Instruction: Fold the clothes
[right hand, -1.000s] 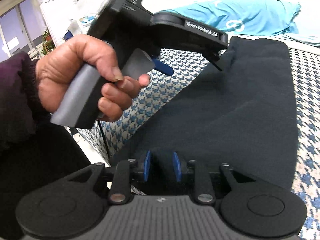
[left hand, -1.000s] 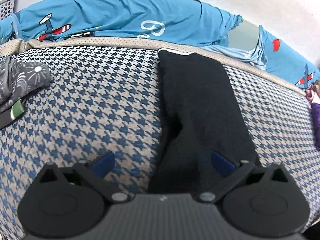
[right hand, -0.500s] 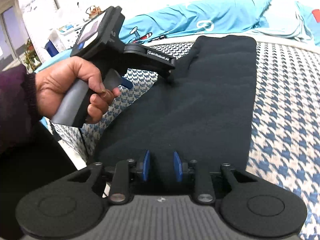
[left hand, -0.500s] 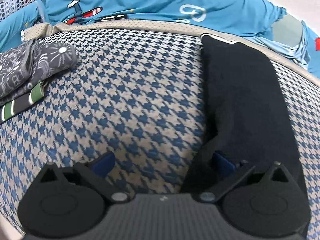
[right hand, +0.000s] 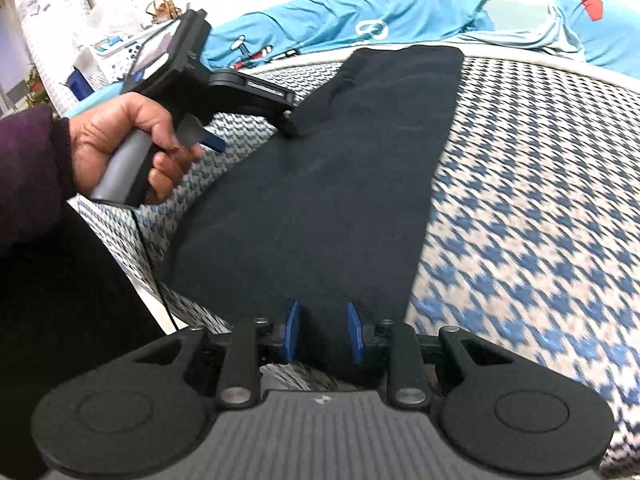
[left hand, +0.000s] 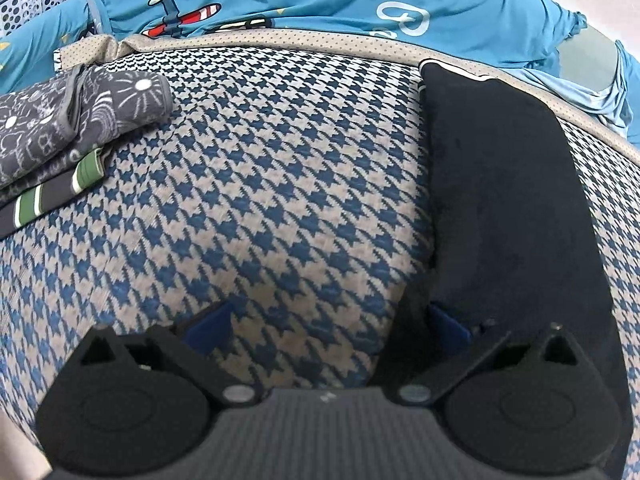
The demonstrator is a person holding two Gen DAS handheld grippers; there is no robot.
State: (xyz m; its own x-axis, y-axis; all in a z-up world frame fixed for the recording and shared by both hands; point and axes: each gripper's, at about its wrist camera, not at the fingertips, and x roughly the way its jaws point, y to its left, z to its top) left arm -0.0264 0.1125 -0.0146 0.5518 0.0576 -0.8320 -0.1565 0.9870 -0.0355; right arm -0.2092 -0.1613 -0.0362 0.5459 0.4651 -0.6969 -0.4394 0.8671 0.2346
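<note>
Your right gripper has dragged the black garment rightward across the houndstooth bed, jaws pinching its near hem; your left gripper gapes empty, one finger on cloth. Uneven pull could skew the fold

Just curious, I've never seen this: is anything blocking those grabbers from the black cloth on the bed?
Nothing visible. The right hand-held gripper already pinches the black cloth; the left hand-held gripper, wide open, rests one finger at its edge.
</note>
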